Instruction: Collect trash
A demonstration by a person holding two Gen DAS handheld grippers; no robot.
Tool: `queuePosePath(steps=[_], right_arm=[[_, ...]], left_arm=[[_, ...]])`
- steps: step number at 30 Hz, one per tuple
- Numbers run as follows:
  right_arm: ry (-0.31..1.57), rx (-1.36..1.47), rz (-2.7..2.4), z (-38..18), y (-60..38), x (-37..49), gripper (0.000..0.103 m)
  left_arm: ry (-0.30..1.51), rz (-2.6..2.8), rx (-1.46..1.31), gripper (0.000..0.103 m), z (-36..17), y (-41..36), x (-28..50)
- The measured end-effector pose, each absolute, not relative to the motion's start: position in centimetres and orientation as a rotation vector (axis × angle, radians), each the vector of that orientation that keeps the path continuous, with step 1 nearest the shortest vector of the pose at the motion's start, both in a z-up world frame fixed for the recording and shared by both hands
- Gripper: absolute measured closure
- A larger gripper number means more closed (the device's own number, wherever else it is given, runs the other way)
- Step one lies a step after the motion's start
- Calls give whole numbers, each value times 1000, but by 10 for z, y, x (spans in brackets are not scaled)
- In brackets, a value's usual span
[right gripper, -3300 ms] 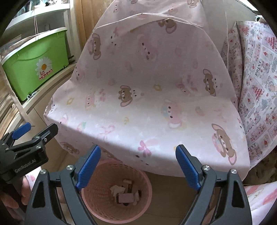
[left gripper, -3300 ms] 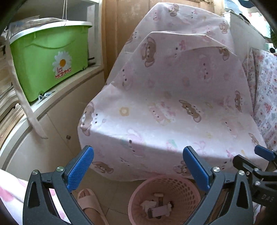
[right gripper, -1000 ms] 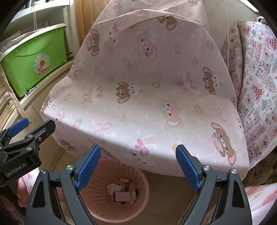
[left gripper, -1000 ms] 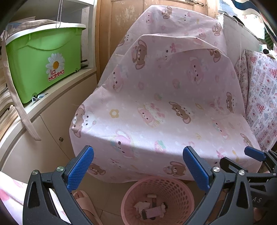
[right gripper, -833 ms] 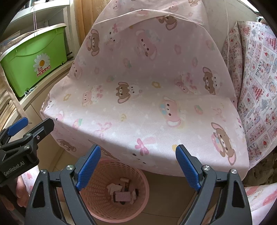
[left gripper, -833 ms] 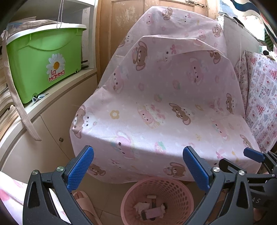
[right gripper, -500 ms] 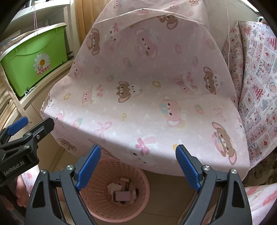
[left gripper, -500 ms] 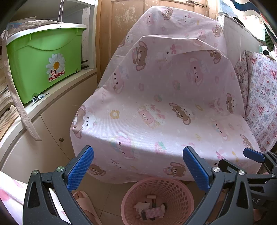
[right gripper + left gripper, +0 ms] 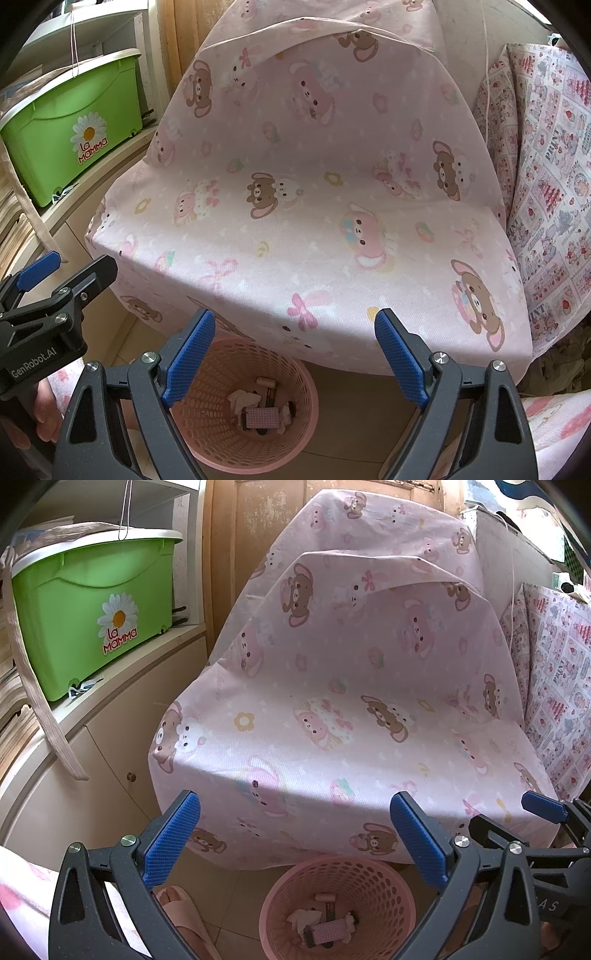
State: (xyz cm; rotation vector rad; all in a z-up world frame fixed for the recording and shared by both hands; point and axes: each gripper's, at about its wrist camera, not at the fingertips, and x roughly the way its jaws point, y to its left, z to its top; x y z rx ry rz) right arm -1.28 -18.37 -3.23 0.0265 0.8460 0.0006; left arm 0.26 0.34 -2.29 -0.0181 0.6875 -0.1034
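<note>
Nothing of note had shifted over the last second: both grippers hung where they were, though against the oldest frames the view had drifted slightly, so the green storage box (image 9: 88,616) sat a little further left in the left wrist view.

Going left to right in that view, the box stood on a cream shelf (image 9: 122,686), then came the seat draped in a pink bear-print sheet (image 9: 351,701), and a patterned quilt (image 9: 557,701) lay at the far right. Below the sheet's front edge, on the floor, stood the pink basket (image 9: 338,871), with a few scraps of trash (image 9: 325,921) lying in its bottom.

The left gripper (image 9: 295,834) had its 2 blue pads spread wide with nothing between them. The right gripper (image 9: 295,358) stood just as wide and was likewise empty; both hovered above the basket, apart from its rim.

By my reading, a drop had been finished and the hands were pausing between pieces, or the collecting was near its end. No loose trash showed on the sheet or the visible floor. The next move would call for looking elsewhere for a further piece, then bringing 1 open gripper down over it.
</note>
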Motion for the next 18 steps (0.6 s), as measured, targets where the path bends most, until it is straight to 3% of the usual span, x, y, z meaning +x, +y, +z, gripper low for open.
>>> queuePosePath(steps=[18], right_arm=[[849,26,-2,-34,-186,-14,13]], left_arm=[[699,-99,-13,1,-26,5,3]])
